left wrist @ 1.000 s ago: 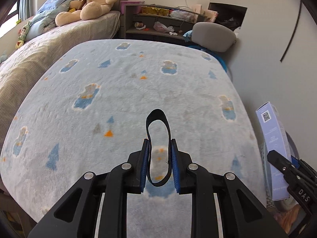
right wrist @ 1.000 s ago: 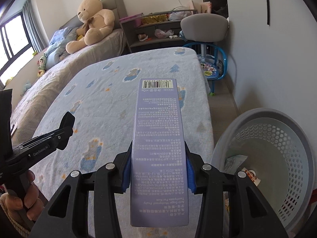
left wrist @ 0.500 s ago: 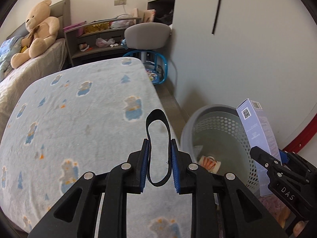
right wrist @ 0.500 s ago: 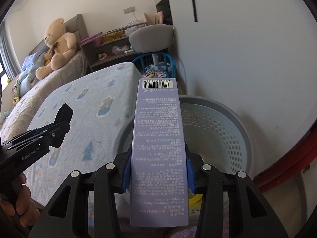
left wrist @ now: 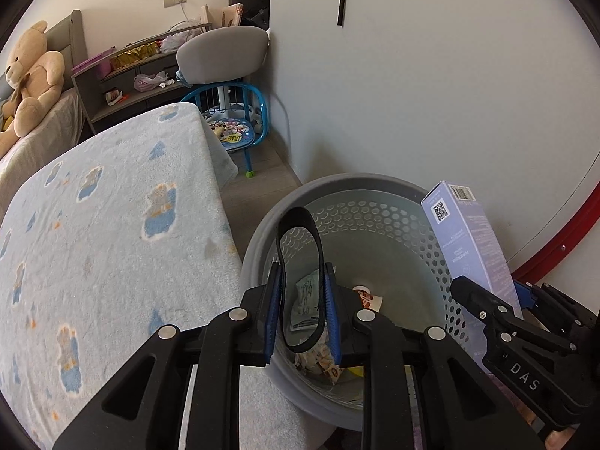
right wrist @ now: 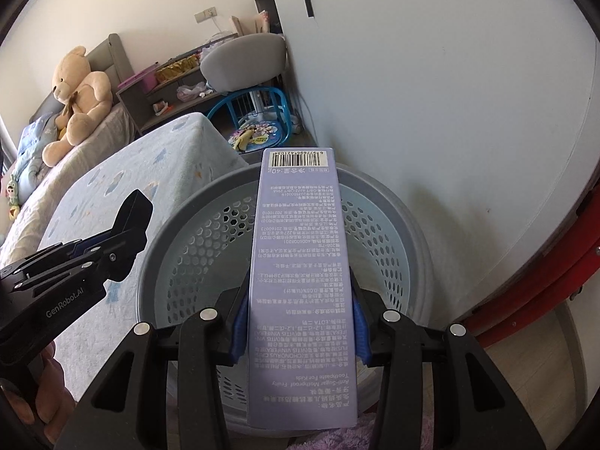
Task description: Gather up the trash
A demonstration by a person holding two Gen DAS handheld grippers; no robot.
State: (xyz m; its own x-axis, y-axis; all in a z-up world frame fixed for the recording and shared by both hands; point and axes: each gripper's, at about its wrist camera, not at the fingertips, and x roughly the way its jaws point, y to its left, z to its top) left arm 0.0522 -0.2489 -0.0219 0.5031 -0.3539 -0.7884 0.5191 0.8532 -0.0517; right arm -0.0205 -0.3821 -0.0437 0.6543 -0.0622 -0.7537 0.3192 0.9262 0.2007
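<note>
My left gripper (left wrist: 303,313) is shut on a black band loop (left wrist: 299,247) and holds it above the near-left part of the grey perforated trash basket (left wrist: 375,187). The basket holds paper scraps and wrappers (left wrist: 307,300). My right gripper (right wrist: 300,328) is shut on a tall lilac toothpaste box (right wrist: 300,281), held over the basket (right wrist: 195,232). The box also shows at the right of the left wrist view (left wrist: 472,247), over the basket's right rim. The left gripper shows in the right wrist view (right wrist: 112,247) at the basket's left rim.
A bed with a pale blue bear-print blanket (left wrist: 105,232) lies left of the basket. A white wall (left wrist: 431,93) stands right behind it. A small blue chair (left wrist: 236,127), a grey chair back (left wrist: 221,54), shelves (left wrist: 123,82) and a teddy bear (left wrist: 30,82) are farther back.
Both grippers have swung right from over the bed to over the basket, each still holding its item. The basket now fills the lower middle of both views.
</note>
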